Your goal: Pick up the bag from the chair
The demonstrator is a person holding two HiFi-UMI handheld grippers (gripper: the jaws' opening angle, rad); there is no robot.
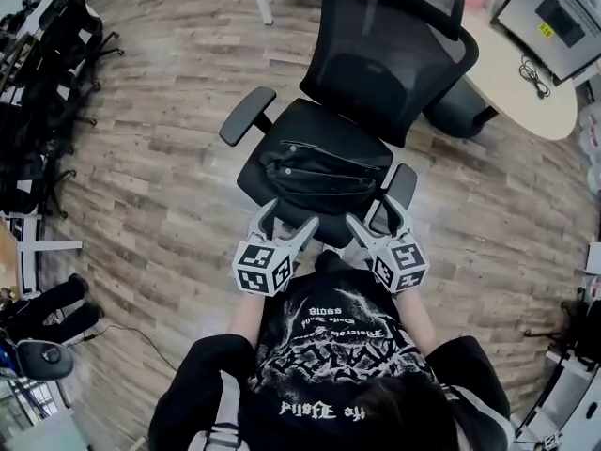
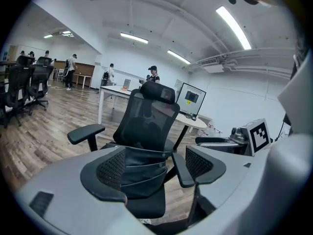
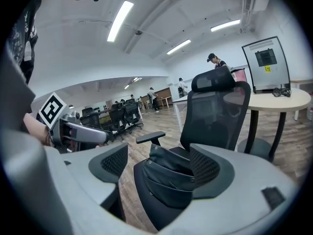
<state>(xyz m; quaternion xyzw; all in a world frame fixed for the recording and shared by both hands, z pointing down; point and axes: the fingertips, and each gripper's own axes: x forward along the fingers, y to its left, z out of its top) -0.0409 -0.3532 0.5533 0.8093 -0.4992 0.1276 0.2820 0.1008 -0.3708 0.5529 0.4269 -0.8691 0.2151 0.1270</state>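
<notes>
Black bag point(image 1: 324, 170) on chair point(image 1: 394, 64)

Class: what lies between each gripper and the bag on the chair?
Only bare chair seat, per the head view; left gripper and right gripper stand open short of the bag.

Bright, even indoor light.
Lit from ceiling tubes point(image 2: 233, 27); faint soft shadows on wood floor point(image 1: 169, 186); heavy fisheye bending, dark vignetted corners in both gripper views.
</notes>
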